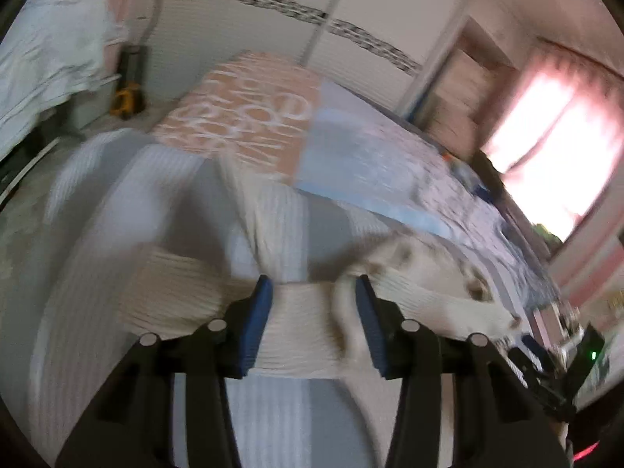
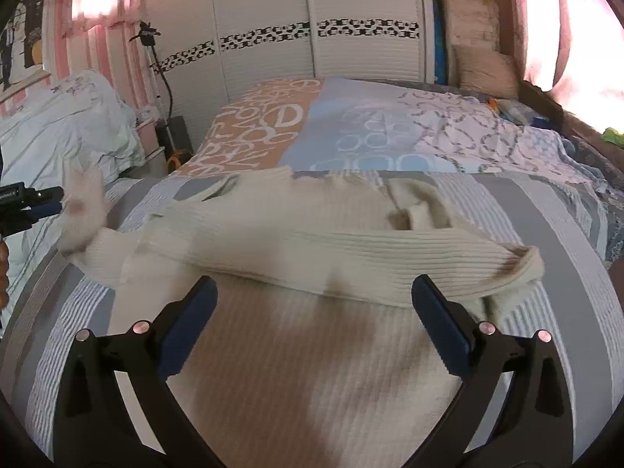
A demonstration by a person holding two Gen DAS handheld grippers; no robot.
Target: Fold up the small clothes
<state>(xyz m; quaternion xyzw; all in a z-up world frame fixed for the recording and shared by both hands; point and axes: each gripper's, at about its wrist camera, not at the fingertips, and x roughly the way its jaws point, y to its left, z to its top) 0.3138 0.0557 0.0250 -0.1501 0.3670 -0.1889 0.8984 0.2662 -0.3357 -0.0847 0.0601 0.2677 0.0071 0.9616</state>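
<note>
A cream ribbed sweater (image 2: 292, 226) lies spread on the striped bed cover (image 2: 546, 234). One sleeve (image 2: 390, 257) is folded across its body. My right gripper (image 2: 314, 288) hovers just above the sweater's lower part, open wide with nothing between its fingers. My left gripper (image 1: 314, 284) is half spread over a band of the sweater (image 1: 304, 327), and the cloth runs under both fingers. The other sleeve's fluffy cuff (image 2: 84, 202) stands raised and blurred right beside the left gripper (image 2: 54, 201), and it also shows in the left wrist view as the cuff (image 1: 429, 269).
An orange, blue and white patterned duvet (image 2: 273, 124) covers the bed behind the sweater. A white wardrobe (image 2: 351, 19) stands beyond the bed. Pale bedding (image 2: 58, 124) is piled at the left. Pillows (image 2: 479, 66) and a pink-curtained window (image 2: 585, 58) are at the right.
</note>
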